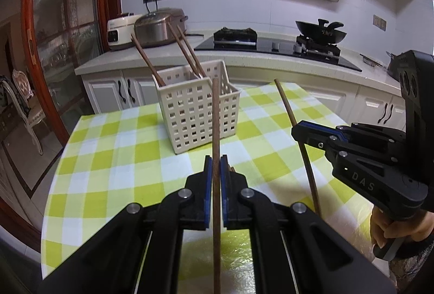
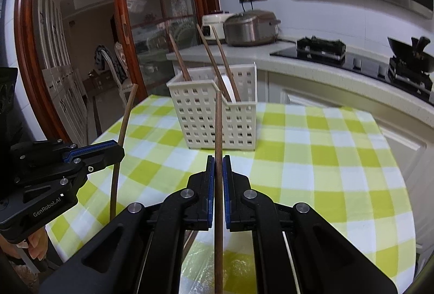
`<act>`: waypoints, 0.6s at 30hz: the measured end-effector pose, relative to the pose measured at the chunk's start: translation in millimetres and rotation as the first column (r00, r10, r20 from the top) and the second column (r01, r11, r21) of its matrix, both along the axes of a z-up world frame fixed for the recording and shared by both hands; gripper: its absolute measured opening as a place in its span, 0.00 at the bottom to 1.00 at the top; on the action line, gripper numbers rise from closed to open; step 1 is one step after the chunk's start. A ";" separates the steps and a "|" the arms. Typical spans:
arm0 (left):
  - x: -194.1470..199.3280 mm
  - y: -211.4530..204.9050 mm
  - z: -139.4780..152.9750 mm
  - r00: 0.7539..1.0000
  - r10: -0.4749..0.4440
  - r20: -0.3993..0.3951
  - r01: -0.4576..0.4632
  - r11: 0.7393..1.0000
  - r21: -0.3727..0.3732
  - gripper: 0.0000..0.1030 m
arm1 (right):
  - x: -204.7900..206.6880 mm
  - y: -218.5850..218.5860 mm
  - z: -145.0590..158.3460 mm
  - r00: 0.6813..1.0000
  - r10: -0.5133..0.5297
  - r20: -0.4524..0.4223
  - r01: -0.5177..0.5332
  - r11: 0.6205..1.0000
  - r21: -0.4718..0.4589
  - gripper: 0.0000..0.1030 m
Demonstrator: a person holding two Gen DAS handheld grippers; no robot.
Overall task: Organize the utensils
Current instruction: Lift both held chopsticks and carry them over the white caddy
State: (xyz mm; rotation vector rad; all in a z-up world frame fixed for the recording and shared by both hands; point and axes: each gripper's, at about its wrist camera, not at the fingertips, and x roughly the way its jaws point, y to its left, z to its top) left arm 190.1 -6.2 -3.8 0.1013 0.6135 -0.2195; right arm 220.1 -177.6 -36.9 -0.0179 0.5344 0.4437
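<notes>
Two thin brown wooden chopsticks are clear of the cloth, one in each tool, both standing nearly upright. The left tool is closed tight on the first chopstick, its blue pads pinching the shaft about midway along. The right tool grips the second chopstick the same way.

Just beyond the raised tips stands the cream perforated plastic utensil basket, with three more brown chopsticks already leaning in it, their tops tilted towards the far left. A divider splits the basket; one stick sits in the left compartment, two in the right.

The basket rests on the worktop covered with a yellow-green and white checked cloth, near its far edge. Behind it runs a pale kitchen counter with a silver rice cooker and a black wok on the hob.

Likely next is lowering each stick into a compartment. Risks, as I judge them: a narrow grip on a round shaft lets the stick pivot, so it may swing and catch the rim; the two tools sit close together and could knock one another; a nudge against the light basket could slide it towards the worktop's edge.
</notes>
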 end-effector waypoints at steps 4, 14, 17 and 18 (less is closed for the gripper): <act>-5.7 0.2 7.9 1.000 0.003 0.021 -0.003 1.000 -0.001 0.06 | -5.3 -1.2 7.7 1.000 0.005 0.031 -0.006 1.000 0.006 0.06; -12.8 1.6 17.7 0.999 0.001 0.046 -0.001 1.000 0.006 0.06 | -18.4 -3.0 22.0 0.996 0.014 0.085 -0.015 1.000 0.007 0.06; -14.0 1.4 18.9 0.999 0.003 0.052 -0.004 1.000 0.011 0.06 | -20.8 -3.3 24.3 0.995 0.013 0.097 -0.014 1.000 0.009 0.06; -15.0 1.5 20.0 0.998 0.005 0.056 -0.005 1.000 0.011 0.06 | -21.6 -3.3 25.1 0.995 0.013 0.101 -0.014 1.000 0.012 0.06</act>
